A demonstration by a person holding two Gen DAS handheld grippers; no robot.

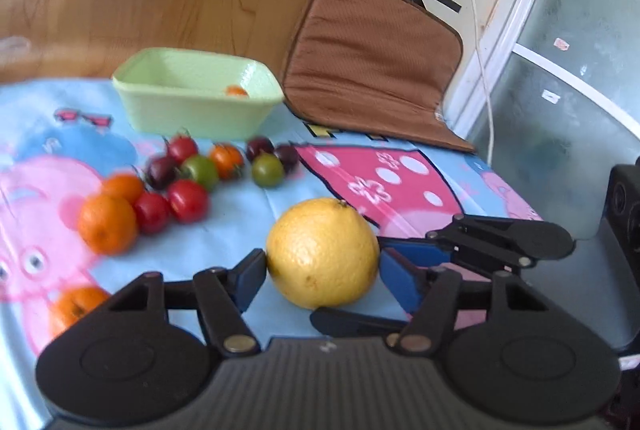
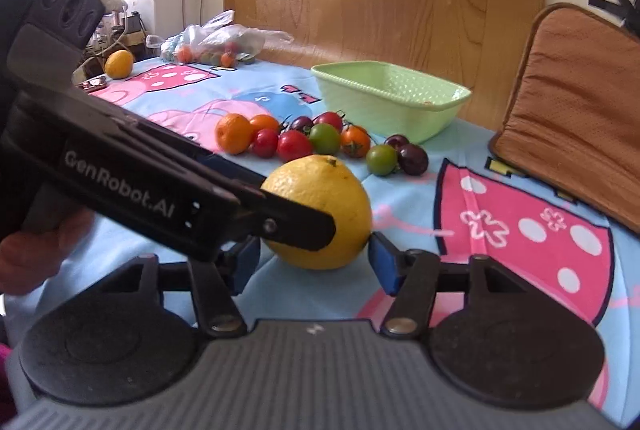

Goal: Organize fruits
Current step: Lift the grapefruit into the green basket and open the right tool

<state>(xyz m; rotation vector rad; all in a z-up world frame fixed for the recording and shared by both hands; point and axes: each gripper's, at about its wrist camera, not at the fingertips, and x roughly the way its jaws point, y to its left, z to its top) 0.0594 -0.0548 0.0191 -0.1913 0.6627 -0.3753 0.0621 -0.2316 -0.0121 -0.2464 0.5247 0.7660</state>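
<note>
A large yellow citrus (image 1: 322, 252) (image 2: 320, 198) rests on the cartoon tablecloth. My left gripper (image 1: 322, 266) is open, its blue pads flanking the fruit closely, with a sliver of gap at the right pad. My right gripper (image 2: 314, 246) is open around the same fruit from another side. In the right wrist view a left gripper finger (image 2: 296, 226) crosses the citrus; the left wrist view shows the right gripper's fingers (image 1: 500, 242). Behind lie mixed cherry tomatoes (image 1: 188, 174) (image 2: 312, 138), mandarins (image 1: 107, 224) (image 2: 234, 133) and a green basket (image 1: 192, 110) (image 2: 384, 110) holding a small orange fruit (image 1: 236, 90).
A brown cushion (image 1: 372, 58) (image 2: 580, 110) leans at the table's far right. A plastic bag of fruit (image 2: 212, 44) and a second yellow citrus (image 2: 119, 63) sit at the far left. Another mandarin (image 1: 76, 304) lies near my left gripper. A hand (image 2: 36, 258) holds the left gripper.
</note>
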